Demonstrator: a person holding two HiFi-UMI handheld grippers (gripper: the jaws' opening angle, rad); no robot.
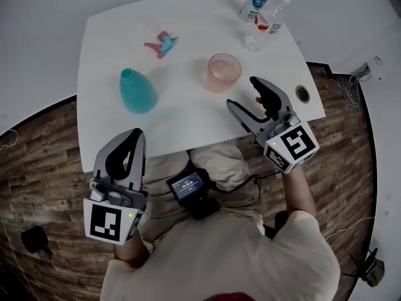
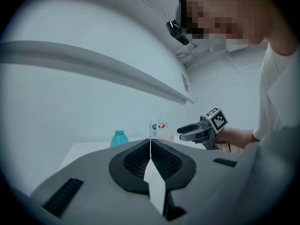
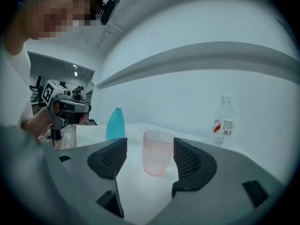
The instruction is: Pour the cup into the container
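Note:
A translucent pink cup (image 1: 223, 72) stands upright on the white table (image 1: 182, 121). A teal bottle with an open neck (image 1: 137, 91) stands to its left. My right gripper (image 1: 243, 93) hovers at the table's front right, open, with nothing between its pads. In the right gripper view the cup (image 3: 157, 152) stands just beyond the gap between the jaws of the right gripper (image 3: 150, 145), apart from both pads, with the teal bottle (image 3: 115, 123) behind to the left. My left gripper (image 1: 136, 137) is shut and empty, held off the table's front edge; its jaws (image 2: 150, 144) meet in the left gripper view.
A pink and teal spray head (image 1: 161, 43) lies at the back of the table. Two clear water bottles (image 1: 255, 4) (image 1: 276, 17) and a small clear cap (image 1: 253, 42) sit at the back right. A cable hole (image 1: 302, 93) is near the right edge. A small screen device (image 1: 188, 187) rests on the person's lap.

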